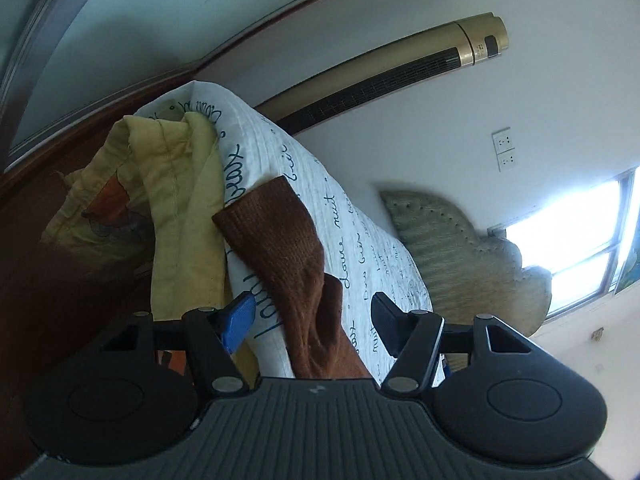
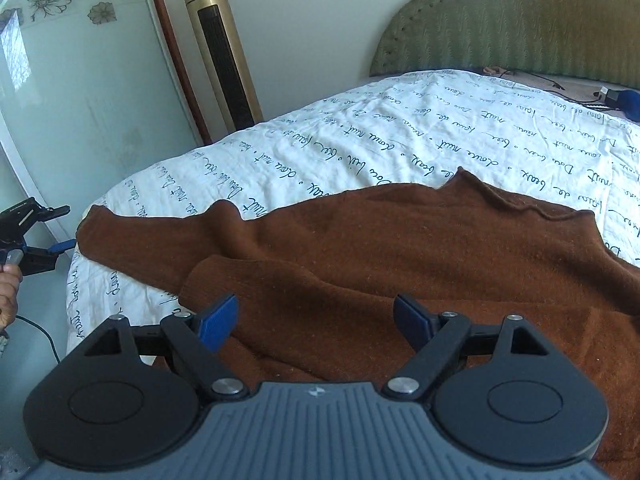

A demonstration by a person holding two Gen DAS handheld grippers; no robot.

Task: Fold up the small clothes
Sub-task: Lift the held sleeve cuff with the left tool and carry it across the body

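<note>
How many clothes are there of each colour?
Brown: 1, the fuzzy brown knitted sweater spread on the bed.
Yellow: 1, the crumpled yellow cotton garment beside the bed.
Total: 2.

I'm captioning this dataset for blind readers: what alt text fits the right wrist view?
A rust-brown knitted sweater lies spread on a white bedspread printed with dark cursive writing, with the open right claw hovering over it, holding nothing. At the far left edge the left claw is open beside the sweater's sleeve; a tall gold tower fan stands behind.
</note>
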